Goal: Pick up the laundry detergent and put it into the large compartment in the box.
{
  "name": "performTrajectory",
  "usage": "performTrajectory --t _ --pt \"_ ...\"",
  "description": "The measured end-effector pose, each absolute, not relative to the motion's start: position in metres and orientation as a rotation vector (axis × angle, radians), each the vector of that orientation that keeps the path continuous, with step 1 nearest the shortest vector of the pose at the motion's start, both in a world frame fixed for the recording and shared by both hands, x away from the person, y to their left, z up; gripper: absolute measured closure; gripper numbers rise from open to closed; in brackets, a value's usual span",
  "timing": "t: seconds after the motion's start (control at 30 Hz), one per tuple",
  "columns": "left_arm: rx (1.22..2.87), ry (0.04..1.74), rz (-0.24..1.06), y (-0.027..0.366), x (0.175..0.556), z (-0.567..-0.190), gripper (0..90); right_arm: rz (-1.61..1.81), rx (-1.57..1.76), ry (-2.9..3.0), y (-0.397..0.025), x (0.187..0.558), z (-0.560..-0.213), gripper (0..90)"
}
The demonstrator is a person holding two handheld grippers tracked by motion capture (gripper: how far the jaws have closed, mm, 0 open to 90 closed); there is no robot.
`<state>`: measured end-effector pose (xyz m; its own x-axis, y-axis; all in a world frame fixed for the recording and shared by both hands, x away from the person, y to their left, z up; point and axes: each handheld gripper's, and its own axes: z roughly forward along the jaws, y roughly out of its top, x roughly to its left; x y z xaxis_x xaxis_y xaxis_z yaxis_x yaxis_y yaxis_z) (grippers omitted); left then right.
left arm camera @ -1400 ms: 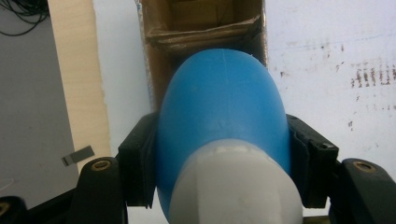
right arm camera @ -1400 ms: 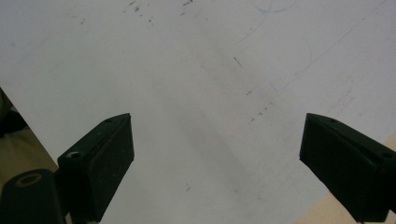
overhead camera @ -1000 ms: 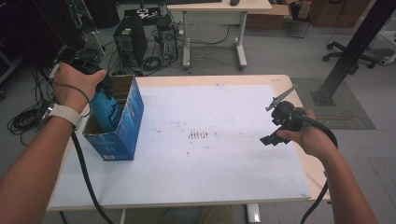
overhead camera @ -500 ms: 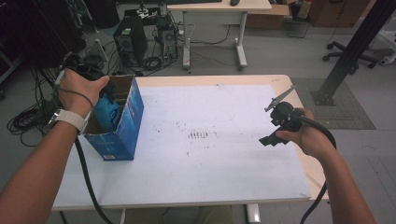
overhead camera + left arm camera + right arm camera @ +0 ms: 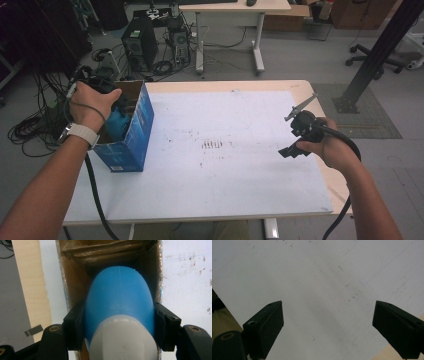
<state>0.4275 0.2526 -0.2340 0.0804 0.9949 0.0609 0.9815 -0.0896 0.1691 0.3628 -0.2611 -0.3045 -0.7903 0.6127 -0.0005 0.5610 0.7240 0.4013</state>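
A workshop room with a grey floor around a white tabletop

The tabletop (image 5: 240, 170) is white with a pale wood edge and dark speckles near its middle. Beyond it stand a computer tower (image 5: 141, 45) amid tangled black cables (image 5: 30, 130), a second light desk (image 5: 235, 10) on white legs, an office chair base (image 5: 382, 52), and a slanted black post (image 5: 380, 55) on a dark mat (image 5: 370, 115).

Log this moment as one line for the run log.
left tool: shut on blue bottle, inside blue box | right tool: open, holding nothing, over white table | bottle: not yet out of box
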Motion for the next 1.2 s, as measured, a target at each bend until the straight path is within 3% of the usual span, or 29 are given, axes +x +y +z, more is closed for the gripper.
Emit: performTrajectory --t 1.2 --pt "2.292 2.074 0.217 0.255 0.432 -0.269 37.4 0.576 0.968 2.797 -0.26 0.363 -0.308 10.1"
